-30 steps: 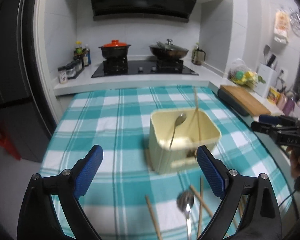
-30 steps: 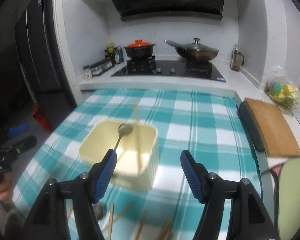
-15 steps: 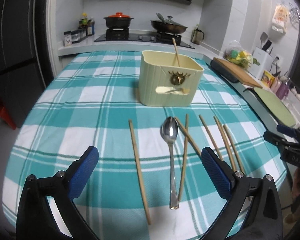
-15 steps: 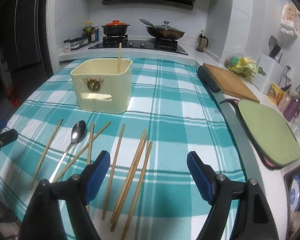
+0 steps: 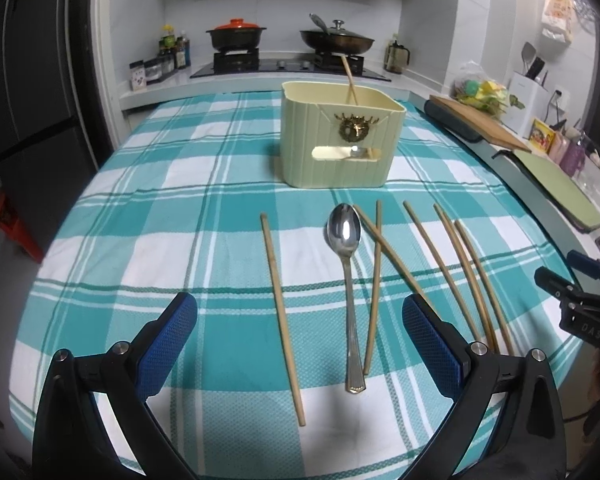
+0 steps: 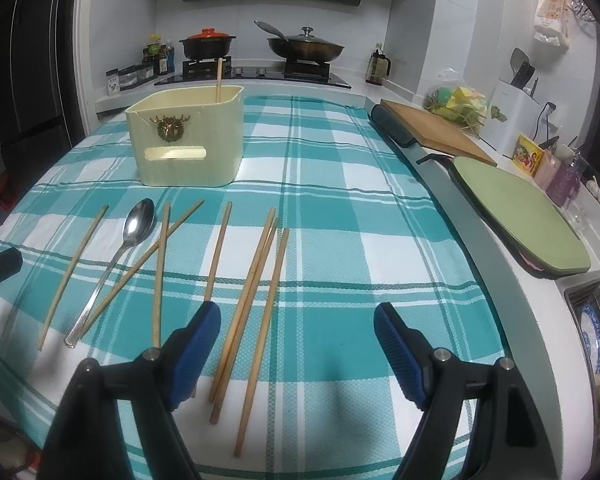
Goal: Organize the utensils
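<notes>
Both claws hung wide apart and empty above the near edge of the tabletop (image 5: 140, 200), which was covered with a teal-and-white checked cloth. The left claw (image 5: 300, 322) had its blue pads spread on either side of the nearest utensils: a single chopstick (image 5: 282, 316) lay just inside its left pad, and a metal spoon (image 5: 346, 276) lay between the pads, bowl pointing away from the claw and handle end toward it. Just right of the spoon, two crossed chopsticks (image 5: 376, 264) overlapped each other near their far ends. Farther toward the left claw's right pad and beyond it lay a loose row of more chopsticks (image 5: 466, 272), close together.

The right claw (image 6: 298, 342) hovered over that same row; three chopsticks (image 6: 256, 288) ran from between its pads away from it, and another chopstick (image 6: 217, 256) passed just under its left pad. The spoon (image 6: 134, 228) lay off to its left.

Straight ahead of the left claw, beyond the utensils, stood a cream holder box (image 5: 340, 140) with a gold stag emblem and a slot in its front wall. One chopstick (image 5: 350, 80) leaned upright inside it, and a bit of metal showed through the slot. From the right claw the box (image 6: 188, 140) stood ahead and to the left.
</notes>
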